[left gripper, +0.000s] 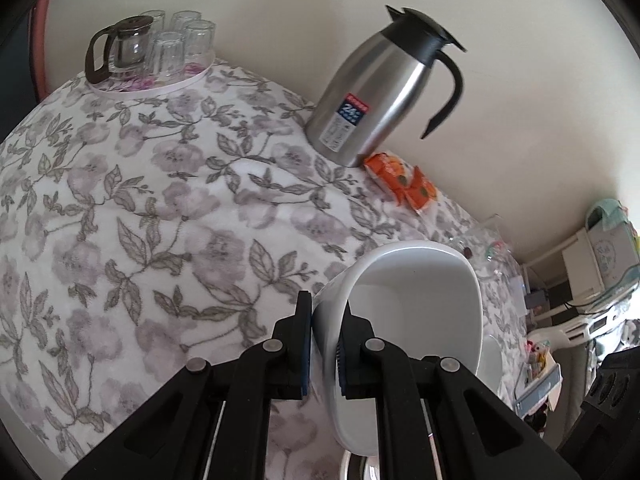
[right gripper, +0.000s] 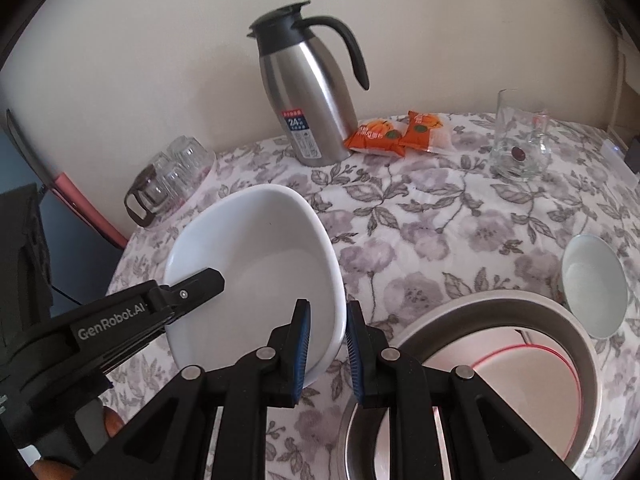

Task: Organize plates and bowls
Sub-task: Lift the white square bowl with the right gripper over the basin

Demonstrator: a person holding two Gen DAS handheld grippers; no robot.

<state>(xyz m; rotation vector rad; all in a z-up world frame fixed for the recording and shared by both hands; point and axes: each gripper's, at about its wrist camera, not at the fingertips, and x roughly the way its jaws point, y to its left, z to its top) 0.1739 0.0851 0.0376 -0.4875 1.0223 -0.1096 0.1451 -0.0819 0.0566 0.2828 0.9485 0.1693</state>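
Black linkages of the right tool (right gripper: 325,348) are filling the bottom of the right wrist view, its blue-padded fingers (right gripper: 301,344) sitting nearly closed over one rim of the white dish (right gripper: 256,256), one pad inside the rim and one outside. Across the dish, the left tool (left gripper: 324,344) is pinching the opposite rim in the same way, one finger (left gripper: 303,344) outside the wall and one inside, jaws almost fully closed on the thin edge. So the dish is hanging between the two tools, tilted, clear of the floral bench (right gripper: 440,216), with its hollow facing the left wrist camera. Its long axis is running roughly from one tool to the other, so neither hand is nearer; both are sharing the load. Just to the right of the right tool, a large round pan (right gripper: 500,300) is sitting on the bench, close under the dish's right edge, and a small white bowl (right gripper: 594,284) is sitting just beyond it. If the dish is meant to stack there, the move probably goes rightward and down. A steel jug (right gripper: 308,92) is standing well behind, against the wall.
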